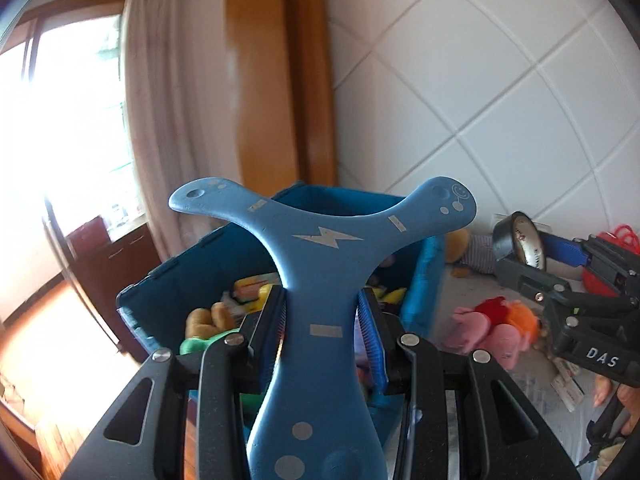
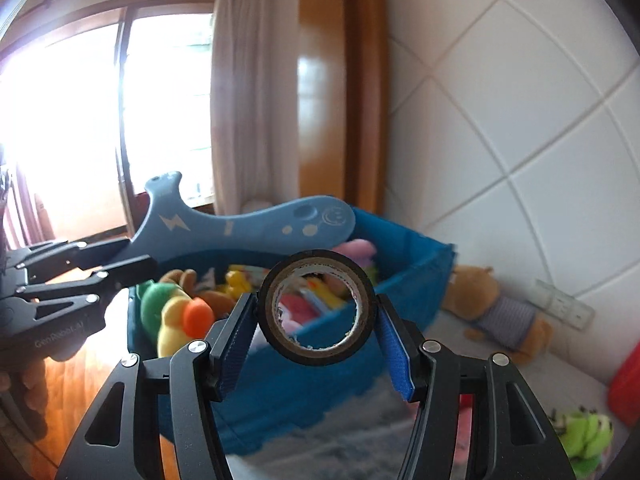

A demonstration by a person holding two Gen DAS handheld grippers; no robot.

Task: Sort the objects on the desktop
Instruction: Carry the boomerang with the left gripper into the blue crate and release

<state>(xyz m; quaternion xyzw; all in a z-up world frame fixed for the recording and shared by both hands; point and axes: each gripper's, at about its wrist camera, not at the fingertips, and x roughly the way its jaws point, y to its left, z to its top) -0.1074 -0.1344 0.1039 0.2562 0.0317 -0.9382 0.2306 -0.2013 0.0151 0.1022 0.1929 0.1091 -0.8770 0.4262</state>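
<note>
A blue three-armed boomerang with a lightning mark is held up over the blue fabric bin, and my left gripper is shut on its lower arm. In the right wrist view the boomerang juts out from the left gripper above the bin. My right gripper is shut on a black tape roll, held upright in front of the bin. That roll and the right gripper show at the right of the left wrist view.
The bin holds several plush toys, among them a yellow and green one. A brown teddy bear lies by the tiled wall. Pink and orange plush toys, a green plush and a red item lie on the surface.
</note>
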